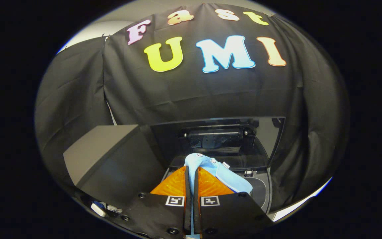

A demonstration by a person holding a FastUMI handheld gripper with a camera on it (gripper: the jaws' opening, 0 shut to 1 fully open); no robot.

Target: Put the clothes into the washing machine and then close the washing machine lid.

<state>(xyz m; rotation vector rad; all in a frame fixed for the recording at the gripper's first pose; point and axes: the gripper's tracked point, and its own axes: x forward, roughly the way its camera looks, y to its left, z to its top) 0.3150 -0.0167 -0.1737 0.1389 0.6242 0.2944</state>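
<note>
Evidently the light-blue garment point(211, 169) was in hand but not yet in the drum. The gripper point(191, 177) had its two fingers drawn almost together, only a thin slit left between them, and the cloth was pinched in that slit: it bulged out beyond the fingertips, with a collar and small snaps showing, and draped off to the right side of the fingers. A strip of the same blue showed lower down in the gap, so both fingers appeared to press on it.

Taking the washing machine point(260, 189) as the landmark, the garment hung above its front portion, with the curved rim of the opening visible just to the right of the fingers and beneath the cloth. The washing machine lid point(224, 142) stood raised at the back of the machine, dark and glossy, its hinge fittings near the base. So, by the look of it, the carrying was nearly over; letting go into the tub and shutting the lid remained.

Left of the machine stood a grey box-like cabinet point(108, 152), close alongside. Nothing lay across the opening, though the drum's inside was largely hidden behind the fingers.
</note>
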